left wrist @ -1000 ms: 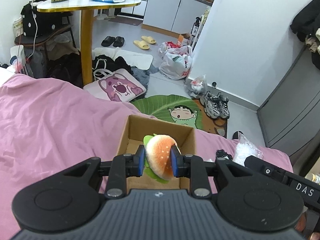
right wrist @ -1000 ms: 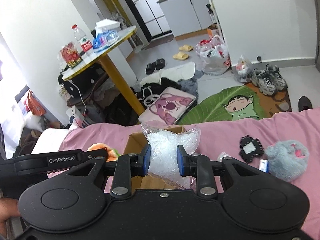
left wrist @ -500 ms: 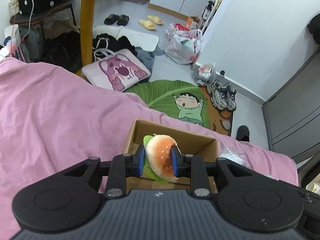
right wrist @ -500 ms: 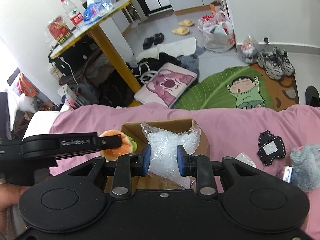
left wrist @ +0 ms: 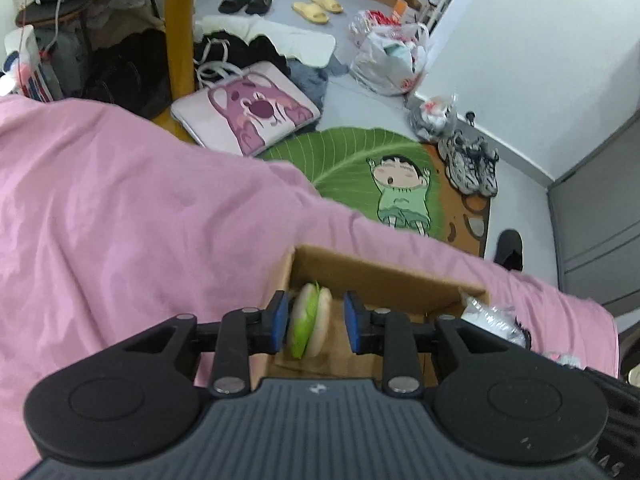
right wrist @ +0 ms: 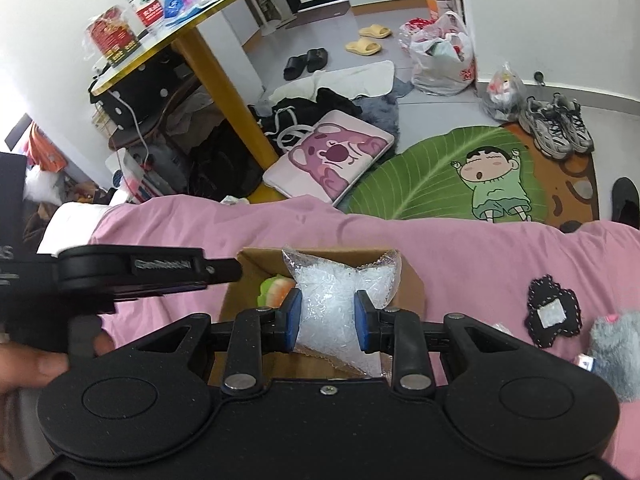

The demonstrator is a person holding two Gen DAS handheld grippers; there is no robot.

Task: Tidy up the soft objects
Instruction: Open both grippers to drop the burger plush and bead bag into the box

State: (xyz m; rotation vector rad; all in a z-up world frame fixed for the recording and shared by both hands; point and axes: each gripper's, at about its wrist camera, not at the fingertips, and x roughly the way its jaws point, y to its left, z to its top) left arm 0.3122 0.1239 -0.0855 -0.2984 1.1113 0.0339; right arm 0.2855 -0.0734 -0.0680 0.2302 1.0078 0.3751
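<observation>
While I held both grippers over the cardboard box on the pink bedcover, my left gripper had just been opening its jaws. The plush burger stood on edge between them, leaning against the left pad, with a clear gap between it and the right pad, so I no longer squeezed it. It sat low inside the box, near the left wall, its green lettuce layer facing me.

My right gripper was clamped on the clear bag of white pellets, both blue pads pressing into its sides. The bag hung over the box's open top, its upper corners spread wide above the pads. In the right wrist view the burger showed as an orange and green lump just left of the bag, inside the box.

Further right on the bedcover lay a black patch with a white square and a grey plush toy, both well apart from the box. My left hand showed at the left edge.
</observation>
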